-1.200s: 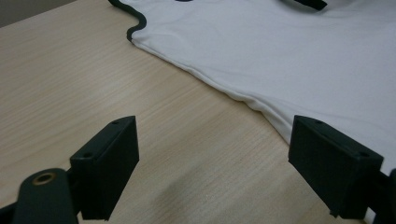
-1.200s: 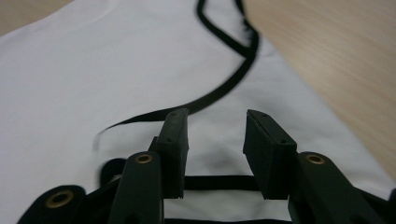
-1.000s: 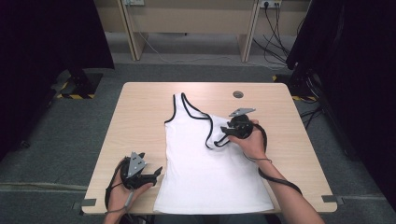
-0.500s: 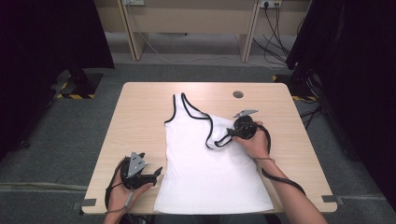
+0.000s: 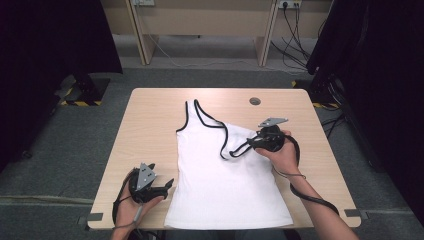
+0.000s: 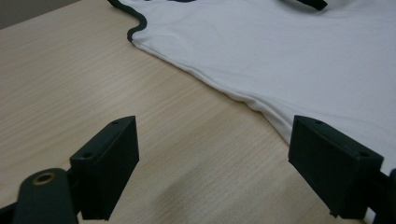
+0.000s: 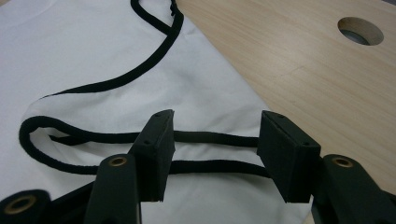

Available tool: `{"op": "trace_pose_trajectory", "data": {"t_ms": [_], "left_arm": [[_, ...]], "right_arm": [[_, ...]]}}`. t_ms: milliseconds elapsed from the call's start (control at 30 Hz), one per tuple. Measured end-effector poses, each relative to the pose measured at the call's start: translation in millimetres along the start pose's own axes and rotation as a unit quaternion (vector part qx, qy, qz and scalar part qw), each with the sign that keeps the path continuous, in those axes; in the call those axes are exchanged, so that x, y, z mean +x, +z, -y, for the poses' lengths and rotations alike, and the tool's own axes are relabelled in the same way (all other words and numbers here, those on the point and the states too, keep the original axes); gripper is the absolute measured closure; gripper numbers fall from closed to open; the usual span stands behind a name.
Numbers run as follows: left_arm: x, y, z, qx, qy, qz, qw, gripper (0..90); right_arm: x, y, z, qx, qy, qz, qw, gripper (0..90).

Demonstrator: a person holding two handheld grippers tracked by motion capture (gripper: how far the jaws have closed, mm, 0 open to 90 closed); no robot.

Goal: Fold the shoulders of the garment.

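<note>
Now the strap (image 7: 212,139) lies between the right claw (image 7: 215,156) jaws, unpinched.

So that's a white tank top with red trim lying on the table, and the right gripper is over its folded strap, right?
Not quite: the trim is black, not red, as the right gripper view shows. The rest holds: a white tank top on the table, the right gripper over its folded strap.

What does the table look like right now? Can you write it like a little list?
Thing: white sleeveless top with black trim, lying flat
Table: light wooden table with a round hole
Folded part: one black-edged strap turned over onto the white cloth
Right tongs: open, jaws have just been opening, strap between them
Left tongs: open beside the top's side edge, holding nothing
</note>
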State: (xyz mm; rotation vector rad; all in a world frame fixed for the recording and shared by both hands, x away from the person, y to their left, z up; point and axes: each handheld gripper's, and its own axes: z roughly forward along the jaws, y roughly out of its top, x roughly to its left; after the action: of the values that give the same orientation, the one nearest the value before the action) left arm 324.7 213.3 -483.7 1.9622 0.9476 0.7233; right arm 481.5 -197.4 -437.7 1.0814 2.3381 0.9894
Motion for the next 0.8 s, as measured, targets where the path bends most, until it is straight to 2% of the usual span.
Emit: {"op": "trace_pose_trajectory", "data": {"t_ms": [467,800], "left_arm": [[-0.4,0.4,-0.2,0.002,0.004,0.001,1.0000,15.4],[-0.5,0.2,-0.2,0.001,0.004,0.001,1.0000,15.4]], "right_arm": [[0.3,-22.7,7.7,-0.014,0.013,-0.007,0.9998,42.9],[2.6,-35.3,14.7,-0.013,0.009,-0.002,0.9999,41.8]]}}
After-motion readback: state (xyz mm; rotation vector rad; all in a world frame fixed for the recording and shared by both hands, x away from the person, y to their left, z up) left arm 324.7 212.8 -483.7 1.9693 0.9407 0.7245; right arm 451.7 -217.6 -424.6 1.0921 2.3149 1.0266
